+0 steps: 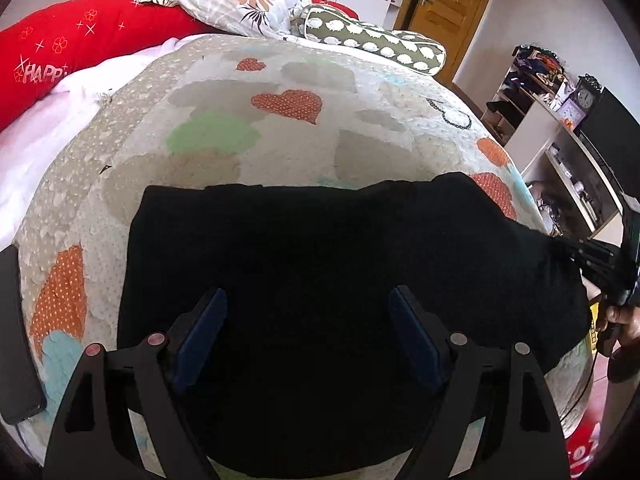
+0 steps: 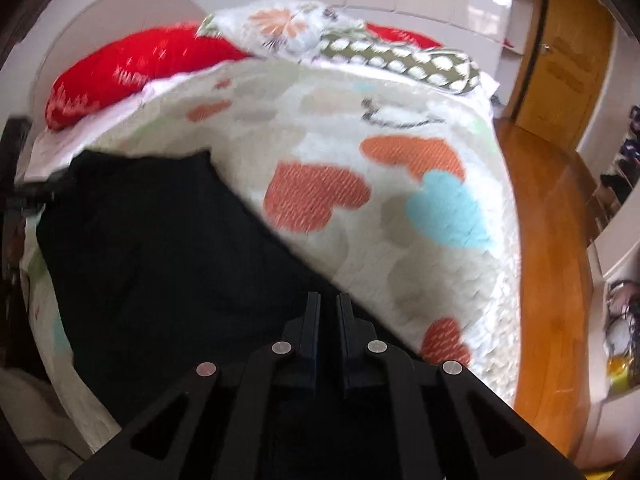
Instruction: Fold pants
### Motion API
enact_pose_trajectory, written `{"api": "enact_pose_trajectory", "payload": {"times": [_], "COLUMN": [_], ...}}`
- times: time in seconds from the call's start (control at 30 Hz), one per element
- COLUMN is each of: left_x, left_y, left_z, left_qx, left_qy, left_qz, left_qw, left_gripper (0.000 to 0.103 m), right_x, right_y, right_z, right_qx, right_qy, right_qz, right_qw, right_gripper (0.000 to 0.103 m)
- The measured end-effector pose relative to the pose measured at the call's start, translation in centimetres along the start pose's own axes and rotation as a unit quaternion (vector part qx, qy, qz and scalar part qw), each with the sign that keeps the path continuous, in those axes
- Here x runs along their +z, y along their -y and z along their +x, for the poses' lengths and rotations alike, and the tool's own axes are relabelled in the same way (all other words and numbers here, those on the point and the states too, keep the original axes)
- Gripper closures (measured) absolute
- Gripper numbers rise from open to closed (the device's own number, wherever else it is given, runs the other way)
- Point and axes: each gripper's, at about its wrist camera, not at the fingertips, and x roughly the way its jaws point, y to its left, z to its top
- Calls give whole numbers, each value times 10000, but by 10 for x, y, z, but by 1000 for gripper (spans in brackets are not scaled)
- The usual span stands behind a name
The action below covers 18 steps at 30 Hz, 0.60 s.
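Black pants (image 1: 320, 260) spread flat on the heart-print quilt (image 1: 280, 128).
Left gripper (image 1: 308, 312) hovering over them, jaws wide, nothing between; right gripper (image 2: 329, 312) pinched closed on the pants' edge.

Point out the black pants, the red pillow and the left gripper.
black pants (image 1: 320, 248), left wrist view, middle of the cloth
red pillow (image 1: 80, 44), left wrist view, its front face
left gripper (image 1: 308, 300), left wrist view, between its open fingertips

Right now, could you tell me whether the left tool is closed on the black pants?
No, the left tool stands wide open above the black pants, its blue pads apart and pinching no cloth.
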Motion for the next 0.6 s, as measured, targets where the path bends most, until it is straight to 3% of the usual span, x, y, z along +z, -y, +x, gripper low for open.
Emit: {"api": "enact_pose_trajectory", "payload": {"times": [0.17, 0.27, 0.37, 0.5, 0.6], "left_x": [-1, -1, -1, -8, -16], "left_y": [5, 2, -7, -30, -38], "left_z": [0, -12, -20, -15, -11], "left_qx": [117, 33, 102, 246, 302], "left_qy": [24, 139, 267, 145, 176], "left_qz": [89, 44, -43, -336, -316], "left_qw": [9999, 9999, 9996, 9990, 9989], "left_gripper": [20, 20, 20, 20, 20], "right_x": [-4, -5, -14, -35, -63], "right_y": [7, 13, 21, 12, -7], "right_z": [28, 14, -28, -62, -53], "right_qx": [-140, -74, -279, 70, 47], "right_qy": [-175, -150, 120, 324, -74], "right_qz": [310, 525, 800, 971, 817], "right_qw": [9993, 9985, 9963, 9947, 9966], "right_gripper": [96, 83, 70, 70, 73]}}
